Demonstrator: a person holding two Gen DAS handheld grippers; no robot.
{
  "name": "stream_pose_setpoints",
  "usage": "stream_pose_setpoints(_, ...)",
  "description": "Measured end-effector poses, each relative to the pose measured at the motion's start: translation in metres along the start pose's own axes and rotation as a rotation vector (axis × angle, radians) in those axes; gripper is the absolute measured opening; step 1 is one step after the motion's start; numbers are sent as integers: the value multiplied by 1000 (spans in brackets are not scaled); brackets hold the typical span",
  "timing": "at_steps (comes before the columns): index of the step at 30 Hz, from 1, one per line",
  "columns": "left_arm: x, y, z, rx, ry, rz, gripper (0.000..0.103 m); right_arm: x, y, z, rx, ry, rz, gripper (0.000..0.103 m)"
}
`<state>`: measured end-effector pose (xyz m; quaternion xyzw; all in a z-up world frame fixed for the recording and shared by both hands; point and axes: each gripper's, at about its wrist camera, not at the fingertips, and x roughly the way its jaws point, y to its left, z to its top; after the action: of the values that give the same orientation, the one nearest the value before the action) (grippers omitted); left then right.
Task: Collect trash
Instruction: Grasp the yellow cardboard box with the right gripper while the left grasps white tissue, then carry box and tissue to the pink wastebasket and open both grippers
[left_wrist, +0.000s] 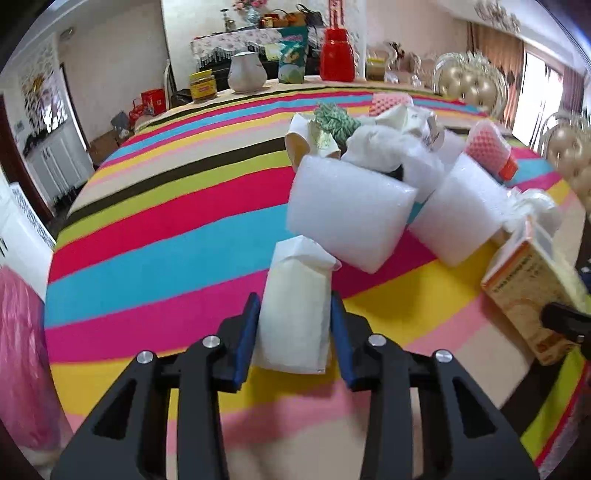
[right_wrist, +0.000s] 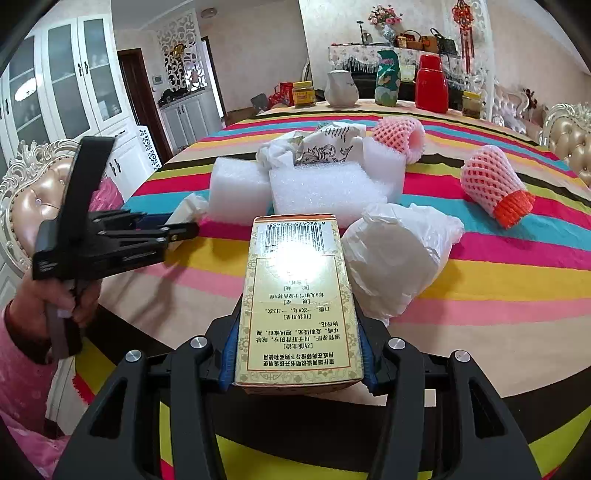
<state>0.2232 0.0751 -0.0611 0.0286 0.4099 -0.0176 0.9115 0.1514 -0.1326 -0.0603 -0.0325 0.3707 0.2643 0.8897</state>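
Observation:
On the striped tablecloth (left_wrist: 166, 240) lies a pile of trash. My left gripper (left_wrist: 294, 306) is shut on a white paper bag (left_wrist: 295, 295), its blue pads pressing both sides. Beyond it lie two white foam blocks (left_wrist: 347, 214) (left_wrist: 458, 210). My right gripper (right_wrist: 299, 332) is shut on a yellow medicine box (right_wrist: 299, 295) with a barcode at its far end. A crumpled white plastic bag (right_wrist: 395, 258) sits just right of the box. Two pink fruit nets (right_wrist: 399, 136) (right_wrist: 491, 181) lie farther back. The left gripper (right_wrist: 181, 230) shows in the right wrist view, held by a hand (right_wrist: 55, 299).
A yellow-lidded jar (right_wrist: 303, 94), a white jug (right_wrist: 340, 88), a green packet (right_wrist: 388, 77) and a red thermos (right_wrist: 431, 85) stand along the far table edge. Padded chairs (right_wrist: 33, 199) (right_wrist: 570, 140) flank the table. A pink plastic bag (left_wrist: 22, 350) hangs at the left.

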Motion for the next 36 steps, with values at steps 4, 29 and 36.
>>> stream_pose_setpoints(4, -16, -3, -8, -42, -53, -18, 37, -2, 4, 1, -3, -18, -1, 49)
stream_pose_setpoints(29, -94, 58, -46, -251, -342, 13, 37, 0, 69, 32, -104, -202, 12, 49)
stream_pose_setpoints(36, -137, 115, -68, -346, -403, 131, 37, 28, 134, 67, -219, -162, 167, 49)
